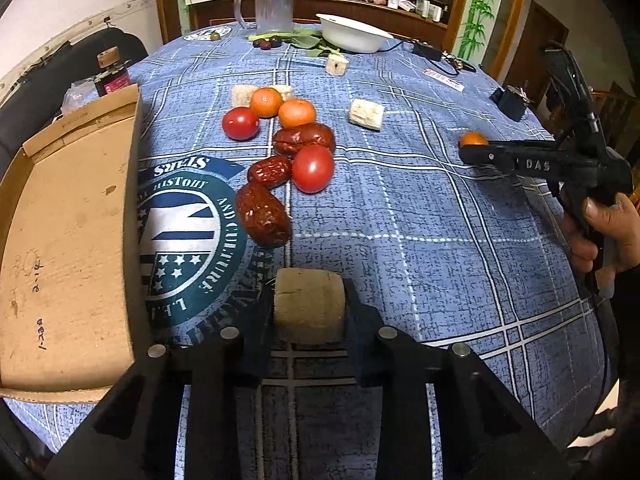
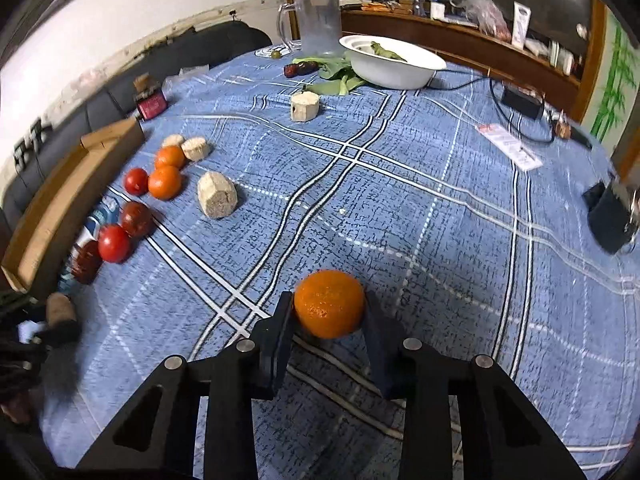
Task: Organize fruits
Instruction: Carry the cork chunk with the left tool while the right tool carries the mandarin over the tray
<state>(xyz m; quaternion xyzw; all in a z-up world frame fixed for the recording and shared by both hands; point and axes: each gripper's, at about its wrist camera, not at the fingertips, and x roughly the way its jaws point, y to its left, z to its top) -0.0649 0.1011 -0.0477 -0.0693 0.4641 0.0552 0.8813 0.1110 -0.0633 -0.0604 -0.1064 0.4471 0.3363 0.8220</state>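
My left gripper (image 1: 309, 306) is shut on a beige sugarcane chunk (image 1: 310, 304), just right of the cardboard box (image 1: 68, 240). My right gripper (image 2: 329, 312) is shut on an orange tangerine (image 2: 329, 304) above the blue tablecloth; it shows in the left wrist view (image 1: 474, 152) at the right, with the tangerine (image 1: 473, 138) at its tips. A cluster lies mid-table: two tangerines (image 1: 266, 102) (image 1: 297, 112), two tomatoes (image 1: 240, 123) (image 1: 313, 168) and three red dates (image 1: 263, 215) (image 1: 270, 171) (image 1: 304, 138). Loose sugarcane chunks (image 1: 366, 114) (image 2: 218, 195) lie nearby.
A white bowl (image 1: 354, 32) with greens, a plastic jug (image 1: 274, 4) and more dates stand at the far edge. A power adapter with cable (image 2: 522, 100), a paper slip (image 2: 508, 146) and a black object (image 2: 612, 216) are at the right. A jar (image 1: 112, 76) stands behind the box.
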